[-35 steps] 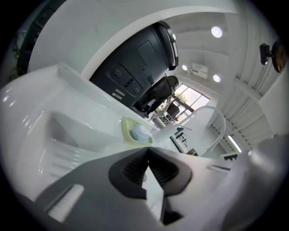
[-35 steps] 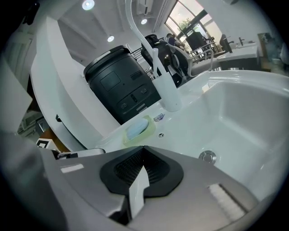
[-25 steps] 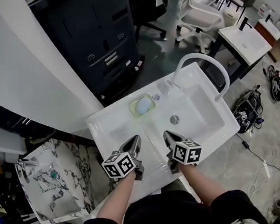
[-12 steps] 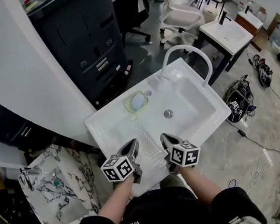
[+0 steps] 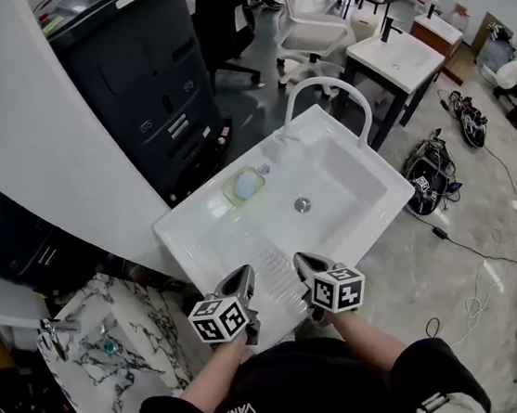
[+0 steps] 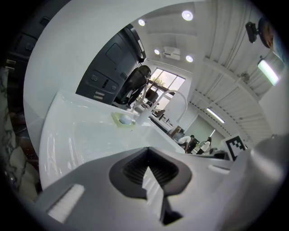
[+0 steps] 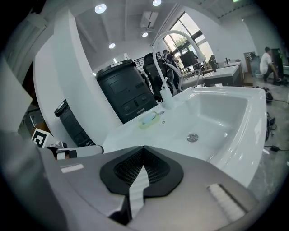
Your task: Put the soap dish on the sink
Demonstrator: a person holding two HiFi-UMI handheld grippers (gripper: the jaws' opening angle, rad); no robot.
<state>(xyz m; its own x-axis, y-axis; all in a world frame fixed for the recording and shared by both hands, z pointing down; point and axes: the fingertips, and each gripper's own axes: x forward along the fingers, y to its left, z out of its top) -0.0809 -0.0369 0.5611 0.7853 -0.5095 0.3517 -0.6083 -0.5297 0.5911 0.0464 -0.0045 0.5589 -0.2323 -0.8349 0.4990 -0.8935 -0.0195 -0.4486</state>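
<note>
**Soap dish on the sink's back ledge, both grippers closed and empty**

At the far left a marble-patterned basin (image 5: 98, 347) sits just beside the white sink (image 5: 197, 241). The left gripper (image 5: 244, 272) hovers over the sink's near edge, its jaws pressed together with nothing between them. Beyond it, the pale green soap dish (image 5: 246, 186) rests on the flat surface at the sink's back, holding a bluish soap. The right gripper (image 5: 300, 260) hangs near the left one without touching it, its jaws likewise closed on nothing. Further right lies the bowl with its drain (image 5: 302, 205), and the white arched faucet (image 5: 321, 79) rises behind it.
</note>
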